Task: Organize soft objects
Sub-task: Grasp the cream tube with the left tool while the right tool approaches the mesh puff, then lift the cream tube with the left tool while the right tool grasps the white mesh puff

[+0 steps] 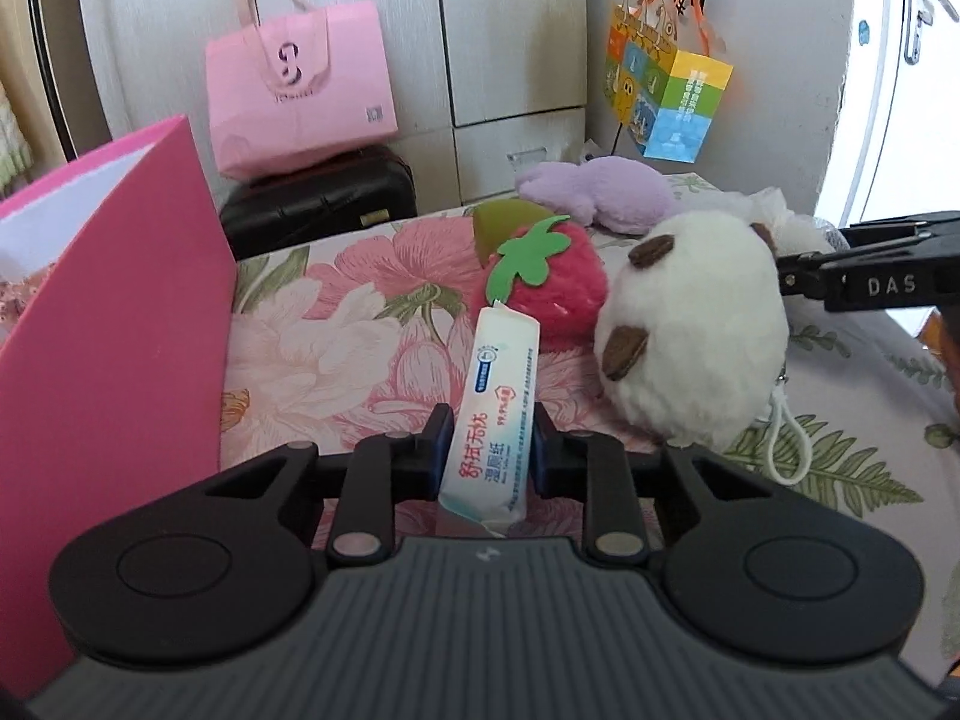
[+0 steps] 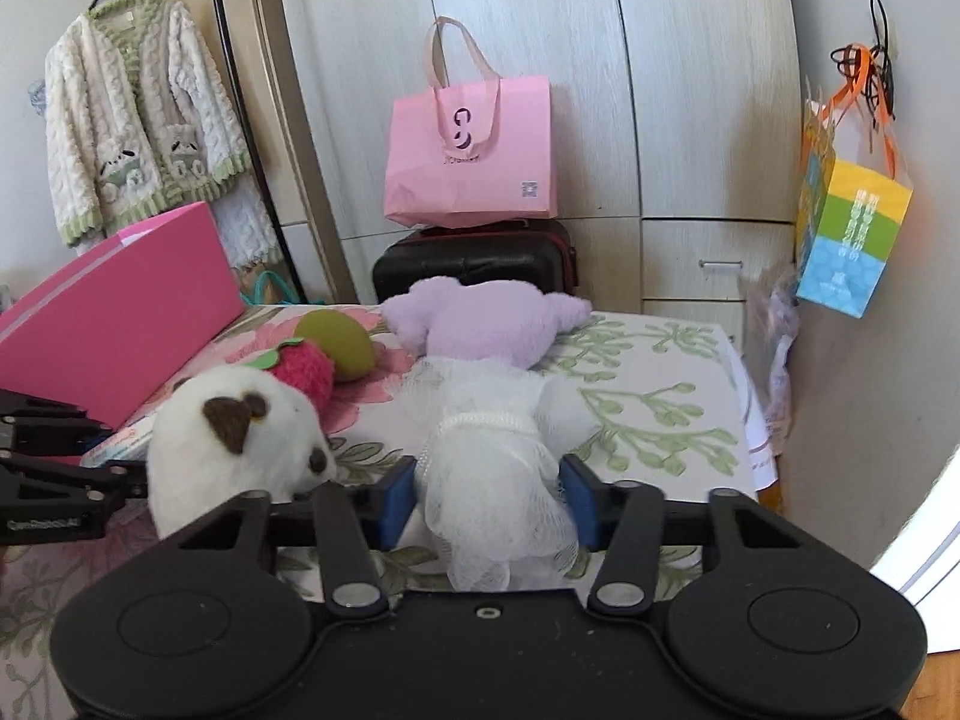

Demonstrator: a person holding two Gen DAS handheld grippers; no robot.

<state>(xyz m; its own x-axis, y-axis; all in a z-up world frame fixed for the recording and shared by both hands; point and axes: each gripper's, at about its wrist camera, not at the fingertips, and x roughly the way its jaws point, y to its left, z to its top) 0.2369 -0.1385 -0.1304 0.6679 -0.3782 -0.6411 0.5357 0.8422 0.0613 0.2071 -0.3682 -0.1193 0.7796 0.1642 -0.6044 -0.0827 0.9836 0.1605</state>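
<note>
My left gripper [image 1: 487, 450] pinches a wipes pack [image 1: 493, 420] reading "99.9%"; my right gripper [image 2: 489, 501], marked "DAS", clamps a white plush [image 2: 498, 468].

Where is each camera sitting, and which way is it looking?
Left wrist: sits on the left gripper, looking across the bed at the wardrobe; its fingers pinch a wipes packet.
Right wrist: sits on the right gripper, facing the same wardrobe; its fingers squeeze a white toy.
Shared: panda toy, strawberry toy, pink bag.
</note>
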